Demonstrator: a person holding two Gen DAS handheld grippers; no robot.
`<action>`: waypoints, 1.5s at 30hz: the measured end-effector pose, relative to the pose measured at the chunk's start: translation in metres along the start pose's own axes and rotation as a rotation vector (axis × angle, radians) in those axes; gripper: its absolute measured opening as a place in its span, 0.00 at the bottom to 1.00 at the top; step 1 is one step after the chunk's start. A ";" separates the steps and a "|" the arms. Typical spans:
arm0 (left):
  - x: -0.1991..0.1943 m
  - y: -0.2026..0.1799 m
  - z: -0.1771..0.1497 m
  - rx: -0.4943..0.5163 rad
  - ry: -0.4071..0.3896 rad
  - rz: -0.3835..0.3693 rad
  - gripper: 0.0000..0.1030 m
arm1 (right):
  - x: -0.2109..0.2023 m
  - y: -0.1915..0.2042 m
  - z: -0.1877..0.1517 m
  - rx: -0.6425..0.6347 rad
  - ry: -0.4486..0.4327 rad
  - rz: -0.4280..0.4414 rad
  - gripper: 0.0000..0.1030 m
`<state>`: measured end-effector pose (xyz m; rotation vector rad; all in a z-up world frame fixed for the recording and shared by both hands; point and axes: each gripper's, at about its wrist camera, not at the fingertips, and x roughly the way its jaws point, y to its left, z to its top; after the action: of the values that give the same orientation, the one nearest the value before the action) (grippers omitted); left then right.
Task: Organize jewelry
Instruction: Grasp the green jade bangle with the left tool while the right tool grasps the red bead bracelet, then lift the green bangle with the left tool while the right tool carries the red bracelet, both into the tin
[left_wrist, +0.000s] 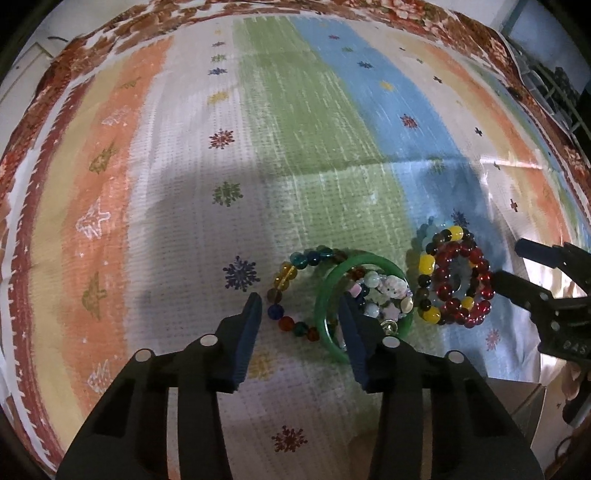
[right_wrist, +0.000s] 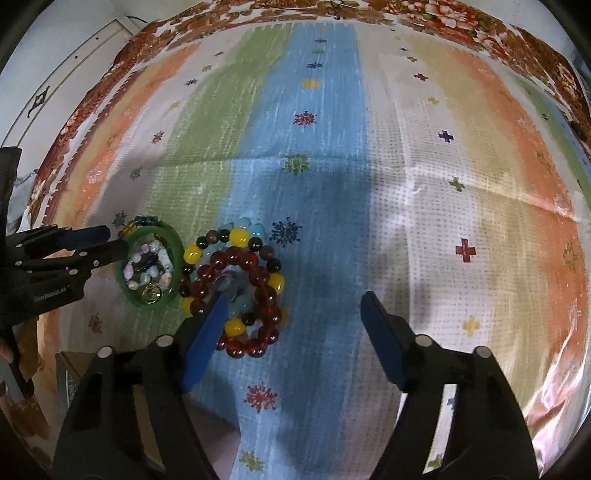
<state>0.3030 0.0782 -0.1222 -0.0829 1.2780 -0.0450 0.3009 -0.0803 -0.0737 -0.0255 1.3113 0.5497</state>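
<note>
A green bangle (left_wrist: 384, 263) lies on the striped cloth with a pale bead bracelet (left_wrist: 388, 291) inside it and a multicolour bead bracelet (left_wrist: 286, 275) under its left side. To the right is a stack with a dark red bead bracelet (left_wrist: 463, 291) and a yellow-and-dark bead bracelet (left_wrist: 426, 264). My left gripper (left_wrist: 301, 301) is open, its right finger inside the bangle. My right gripper (right_wrist: 295, 299) is open, its left finger over the red bracelet (right_wrist: 240, 273). The bangle also shows in the right wrist view (right_wrist: 173, 240).
A striped cloth (left_wrist: 295, 129) with a red floral border covers the table. A cardboard box corner (left_wrist: 517, 402) sits at the near edge, also in the right wrist view (right_wrist: 70, 373). Dark shelving (left_wrist: 554, 85) stands at far right.
</note>
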 end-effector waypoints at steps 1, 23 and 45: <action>0.000 -0.002 0.000 0.007 0.001 0.001 0.41 | 0.002 0.000 0.001 0.000 0.006 0.002 0.66; 0.016 -0.021 0.006 0.062 0.025 0.004 0.07 | 0.019 0.004 -0.001 0.008 0.062 0.088 0.16; -0.033 -0.024 0.002 0.038 -0.088 -0.045 0.08 | -0.029 0.025 -0.003 -0.061 -0.057 0.086 0.15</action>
<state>0.2957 0.0572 -0.0879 -0.0805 1.1871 -0.1032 0.2839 -0.0702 -0.0406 -0.0036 1.2439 0.6587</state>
